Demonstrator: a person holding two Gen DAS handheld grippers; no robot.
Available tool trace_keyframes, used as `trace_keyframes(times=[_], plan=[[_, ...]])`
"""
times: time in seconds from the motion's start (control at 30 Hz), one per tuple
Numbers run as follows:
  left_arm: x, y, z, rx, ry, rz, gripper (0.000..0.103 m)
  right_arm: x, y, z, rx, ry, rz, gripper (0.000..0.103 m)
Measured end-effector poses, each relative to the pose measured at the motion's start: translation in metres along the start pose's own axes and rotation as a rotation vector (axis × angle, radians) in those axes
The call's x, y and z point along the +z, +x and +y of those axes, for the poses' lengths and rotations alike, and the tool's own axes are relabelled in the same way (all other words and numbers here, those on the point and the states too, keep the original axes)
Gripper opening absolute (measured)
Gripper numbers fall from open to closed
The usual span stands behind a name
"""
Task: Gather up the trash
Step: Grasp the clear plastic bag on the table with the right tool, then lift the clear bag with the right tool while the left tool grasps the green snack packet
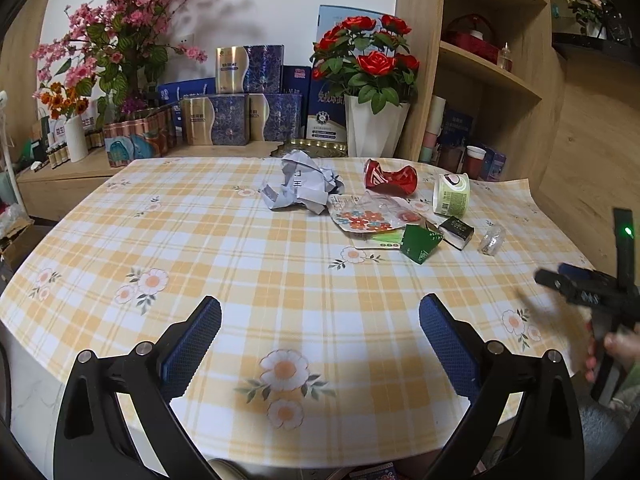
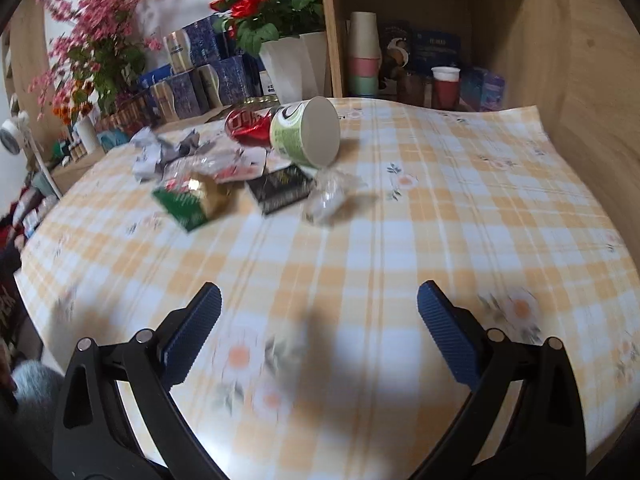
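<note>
Trash lies on the checked tablecloth [image 1: 240, 264] at the far right: crumpled white paper [image 1: 304, 188], a crushed red can [image 1: 390, 178], a tipped green paper cup [image 1: 452, 194], a flowered plastic wrapper [image 1: 364, 218], a green carton piece [image 1: 420, 242], a small black box [image 1: 456, 232] and a clear plastic scrap [image 1: 492, 240]. My left gripper [image 1: 320, 332] is open and empty over the near table. My right gripper [image 2: 320, 328] is open and empty, short of the cup [image 2: 306, 134], black box [image 2: 282, 190], clear scrap [image 2: 328, 200] and green carton [image 2: 188, 200]. The right view is blurred.
Blue gift boxes [image 1: 240, 120], a white pot of red roses [image 1: 372, 128] and pink blossom branches [image 1: 120, 40] stand on a low cabinet behind the table. A wooden shelf unit [image 1: 488, 80] with cups rises at the right. The right gripper shows at the left view's right edge [image 1: 592, 292].
</note>
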State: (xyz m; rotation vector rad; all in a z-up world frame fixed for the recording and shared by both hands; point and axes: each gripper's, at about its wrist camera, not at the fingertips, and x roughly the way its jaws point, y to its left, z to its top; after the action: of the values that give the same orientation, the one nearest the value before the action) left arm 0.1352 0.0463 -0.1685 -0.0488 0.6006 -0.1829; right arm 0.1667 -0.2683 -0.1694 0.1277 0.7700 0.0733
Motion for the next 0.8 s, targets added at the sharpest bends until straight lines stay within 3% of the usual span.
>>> trace_keyframes(times=[0.1,0.17,0.33,0.5,0.53,0.57,0.8], plan=[[0.006,0.011,-0.007,-0.020,0.001,0.011,0.097,0.018,0.023,-0.006,0.019,0.036,-0.012,0.096],[0.010,0.016,-0.012,-0.035,0.007,0.014,0.097,0.028,0.035,-0.010,0.030,0.067,-0.008,0.082],[0.022,0.035,-0.027,-0.084,0.017,0.030,0.097,0.048,0.067,-0.030,0.065,0.237,0.010,0.078],[0.032,0.060,-0.045,-0.143,0.034,0.061,0.097,0.054,0.093,-0.038,0.090,0.306,0.059,0.061],[0.034,0.068,-0.049,-0.155,0.039,0.071,0.097,0.054,0.098,-0.037,0.102,0.300,0.079,0.051],[0.036,0.076,-0.053,-0.166,0.044,0.083,0.097,0.054,0.102,-0.036,0.118,0.290,0.104,0.034],[0.044,0.129,-0.080,-0.234,0.064,0.165,0.089,0.042,0.071,-0.043,0.153,0.330,0.030,0.026]])
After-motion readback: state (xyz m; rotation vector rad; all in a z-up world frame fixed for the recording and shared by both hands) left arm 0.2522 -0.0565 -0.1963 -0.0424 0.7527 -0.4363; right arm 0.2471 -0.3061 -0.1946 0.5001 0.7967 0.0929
